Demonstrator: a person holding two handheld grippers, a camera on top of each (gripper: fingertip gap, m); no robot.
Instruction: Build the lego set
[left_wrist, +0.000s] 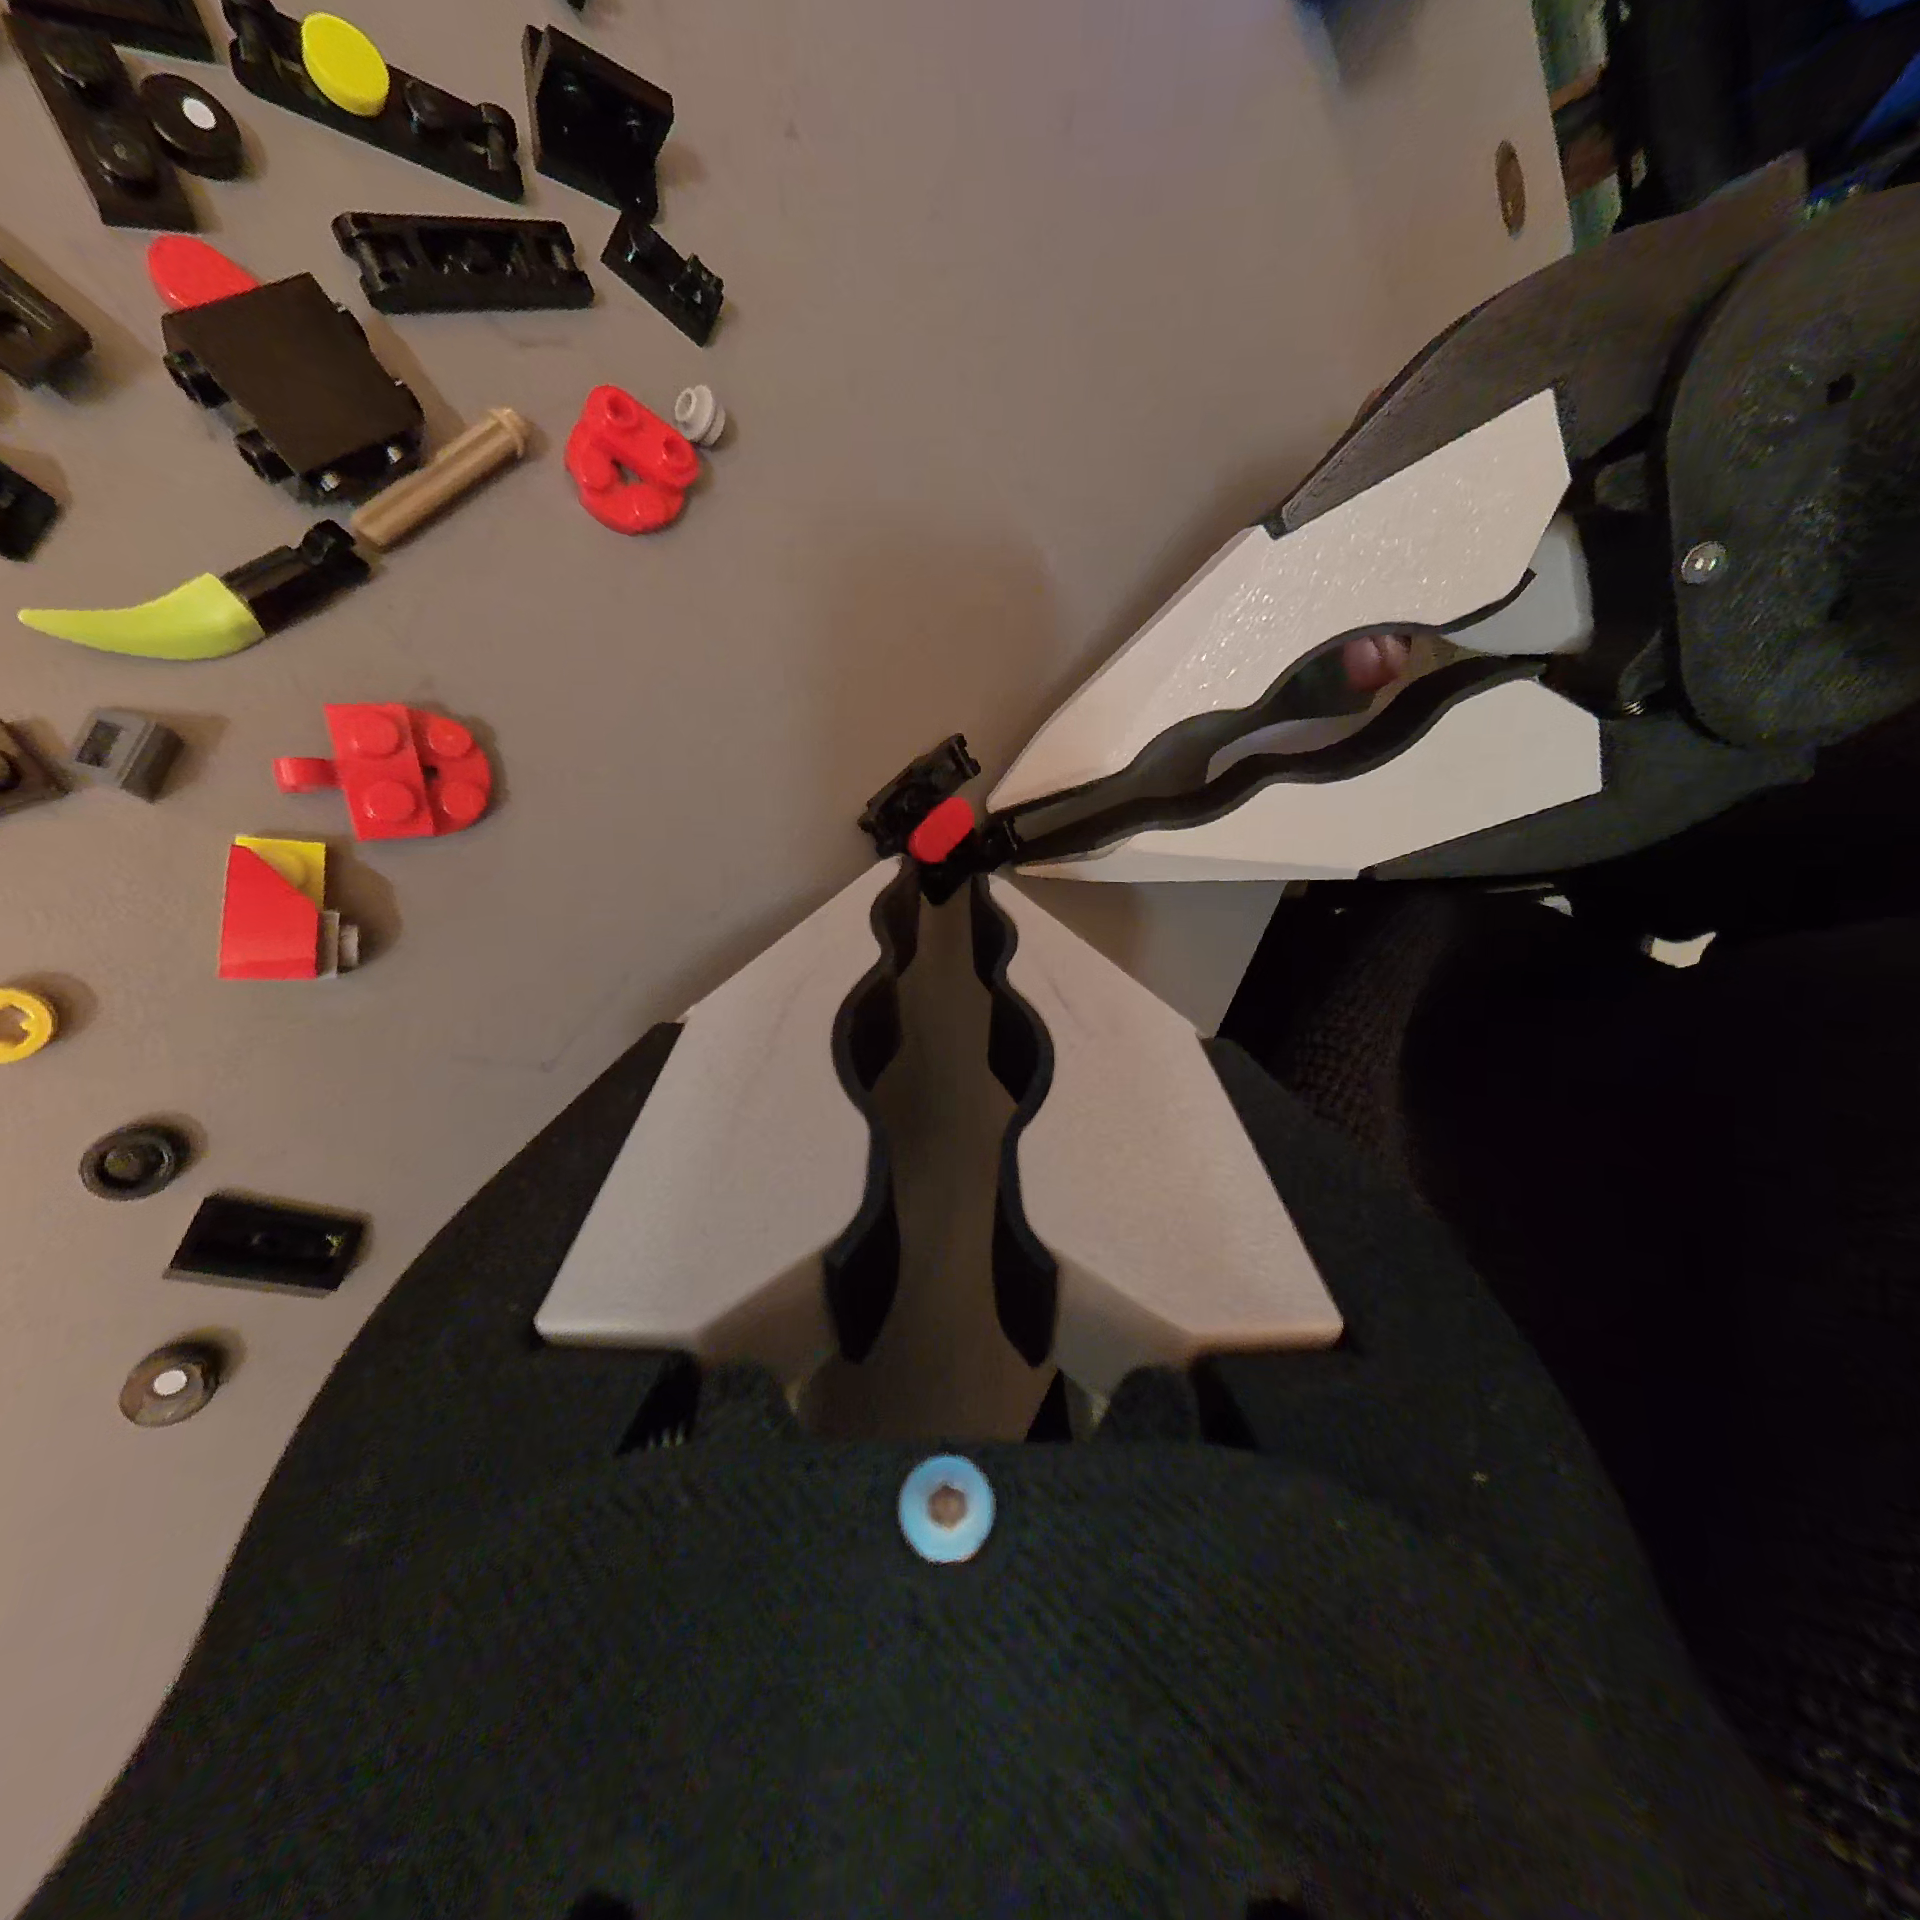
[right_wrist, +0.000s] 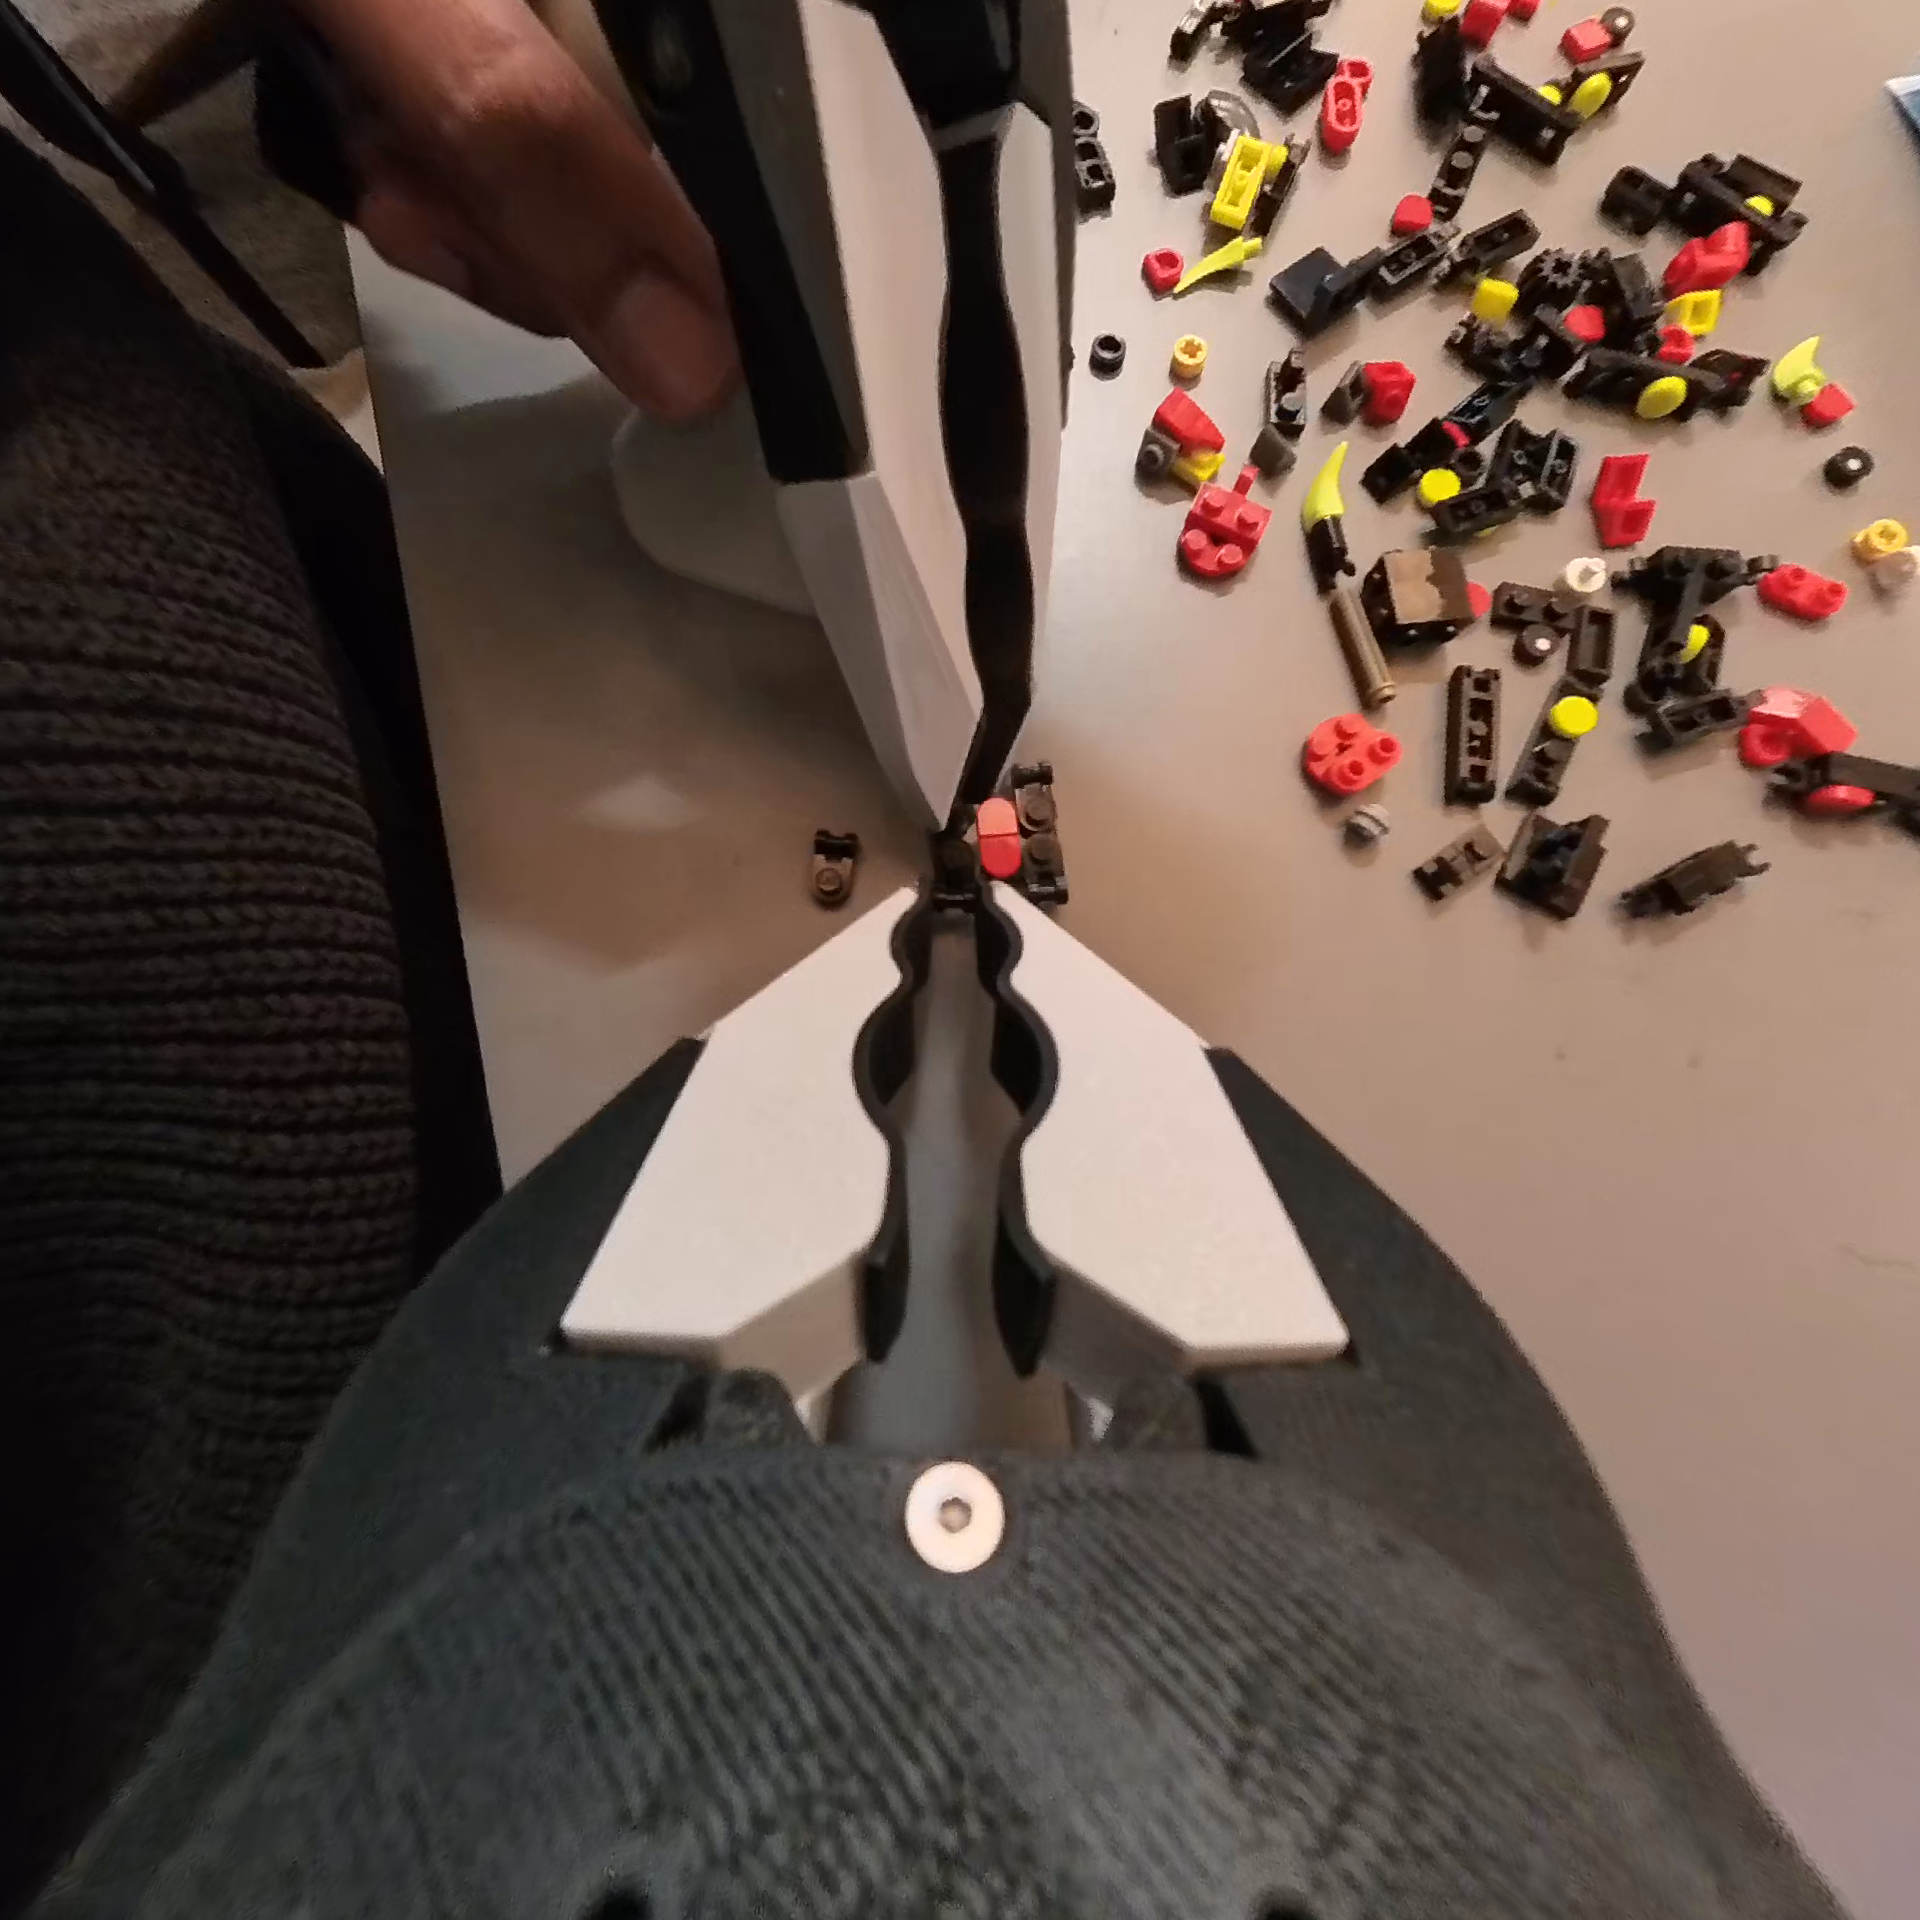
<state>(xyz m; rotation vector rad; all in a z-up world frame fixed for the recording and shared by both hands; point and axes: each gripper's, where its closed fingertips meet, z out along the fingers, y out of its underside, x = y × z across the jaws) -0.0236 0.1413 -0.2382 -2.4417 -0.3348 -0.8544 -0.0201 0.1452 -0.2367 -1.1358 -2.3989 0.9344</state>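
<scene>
Lying scattered down the left of the left wrist view on the grey tabletop (left_wrist: 1039, 312) are loose plastic building bricks: a lime-green curved claw on a black stem (left_wrist: 156, 623), a red rounded plate with four studs (left_wrist: 410, 769), a red-and-yellow sloped block (left_wrist: 272, 912) and a small red plate with a central hole (left_wrist: 629, 457). At the middle of that view the left gripper (left_wrist: 940, 883) has its black wavy-edged pads drawn narrow and pressed on the near end of a small black plastic brick assembly with a red oval tile on top (left_wrist: 925, 816), which is held just above the table. From the right, the right gripper (left_wrist: 1003, 836) comes in with its white fingers nearly together, its tips pinching a black tab at the assembly's other end. In the right wrist view the same meeting shows: a small black clip plate (right_wrist: 834, 865) lies alone on the table to the left, the right gripper's tips close on the black end piece in the middle, the left gripper descends from above with a hand (right_wrist: 540, 177) around its body, and the assembly's red tile sits just right of the tips. Farther right lies a broad heap of black, red and yellow bricks (right_wrist: 1558, 416).
</scene>
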